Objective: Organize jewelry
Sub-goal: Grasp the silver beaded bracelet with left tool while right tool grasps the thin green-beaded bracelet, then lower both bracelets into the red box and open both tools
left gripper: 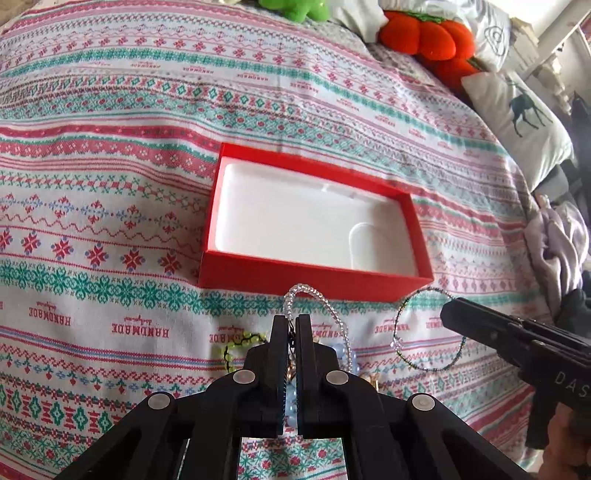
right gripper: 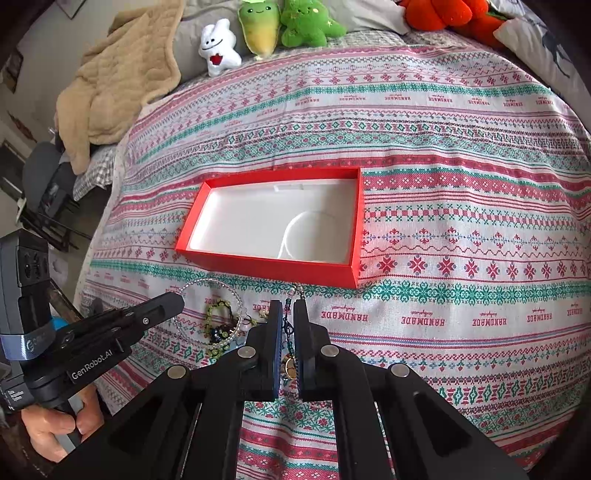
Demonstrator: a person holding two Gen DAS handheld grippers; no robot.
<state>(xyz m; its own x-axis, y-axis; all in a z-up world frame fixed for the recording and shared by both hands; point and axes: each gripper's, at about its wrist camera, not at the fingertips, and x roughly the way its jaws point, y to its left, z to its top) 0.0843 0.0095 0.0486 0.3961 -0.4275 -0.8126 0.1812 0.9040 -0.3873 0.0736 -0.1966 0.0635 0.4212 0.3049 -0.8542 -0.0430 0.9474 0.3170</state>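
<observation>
An open red box (left gripper: 314,277) with an empty white lining lies on the patterned bedspread, just beyond both grippers; the right wrist view shows the box (right gripper: 269,267) too. My left gripper (left gripper: 291,321) is shut on a clear bead bracelet (left gripper: 306,291) that loops up over its fingertips. My right gripper (right gripper: 290,308) is shut on a thin dark bead bracelet (right gripper: 289,325). From the left wrist view the right gripper (left gripper: 448,314) holds that dark bracelet (left gripper: 397,325) as a hanging loop. Below lies a jewelry pile (right gripper: 218,325) with yellow-green beads (left gripper: 236,343).
Plush toys (right gripper: 295,22) and a beige blanket (right gripper: 118,74) lie at the far side of the bed. An orange plush (left gripper: 424,37) and a deer-print pillow (left gripper: 517,110) sit far right. A hand (right gripper: 55,424) grips the left gripper's handle. The bed edge drops off at left.
</observation>
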